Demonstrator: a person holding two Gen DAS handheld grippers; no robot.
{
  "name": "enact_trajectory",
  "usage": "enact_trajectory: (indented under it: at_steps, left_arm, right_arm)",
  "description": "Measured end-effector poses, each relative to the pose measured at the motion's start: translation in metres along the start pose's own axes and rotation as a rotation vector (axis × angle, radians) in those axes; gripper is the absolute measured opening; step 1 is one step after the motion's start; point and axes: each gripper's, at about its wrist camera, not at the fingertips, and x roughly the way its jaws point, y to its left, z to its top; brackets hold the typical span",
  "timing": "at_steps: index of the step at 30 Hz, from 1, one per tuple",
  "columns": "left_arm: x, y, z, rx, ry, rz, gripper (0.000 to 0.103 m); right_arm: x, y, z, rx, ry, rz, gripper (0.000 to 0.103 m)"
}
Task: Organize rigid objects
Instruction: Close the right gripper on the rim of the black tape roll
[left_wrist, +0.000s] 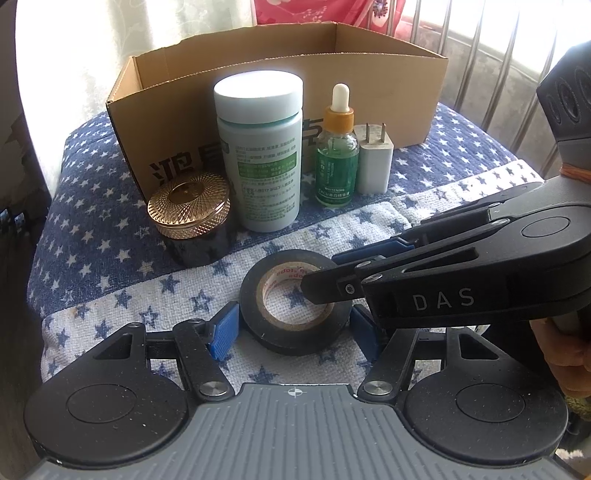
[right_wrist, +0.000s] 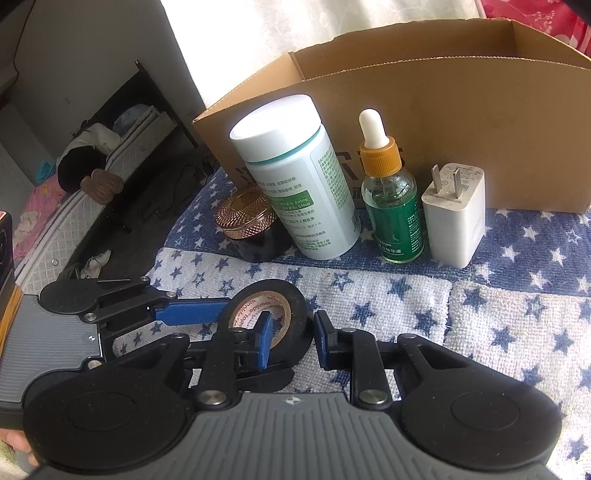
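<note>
Nothing visibly boxed yet: tape roll (left_wrist: 295, 301) flat on star-patterned cloth (left_wrist: 110, 314), bracketed by left hand-held gripper (left_wrist: 293, 330), jaws apart; right hand-held gripper (right_wrist: 291, 339) apart, straddling its rim. Cardboard box (left_wrist: 388, 96) behind.

Star-print cloth (left_wrist: 110, 236) – blue and white, metal railing (left_wrist: 476, 66), bed (right_wrist: 122, 155), red floral fabric (left_wrist: 295, 11)

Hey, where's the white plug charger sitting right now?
The white two-prong plug charger stands upright at the right end of the row, beside the green glass dropper bottle, just in front of the open cardboard box on the star-patterned cloth.
</note>
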Motion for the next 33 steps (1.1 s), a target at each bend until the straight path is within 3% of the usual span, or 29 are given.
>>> enact_trajectory:
  at_steps: [33]
  left_arm:
    - [-0.024,-0.020,-0.005,0.014,-0.075,0.017,0.064]
  right_arm:
    - [-0.026,0.015,-0.007,-0.024,-0.062,-0.009,0.026]
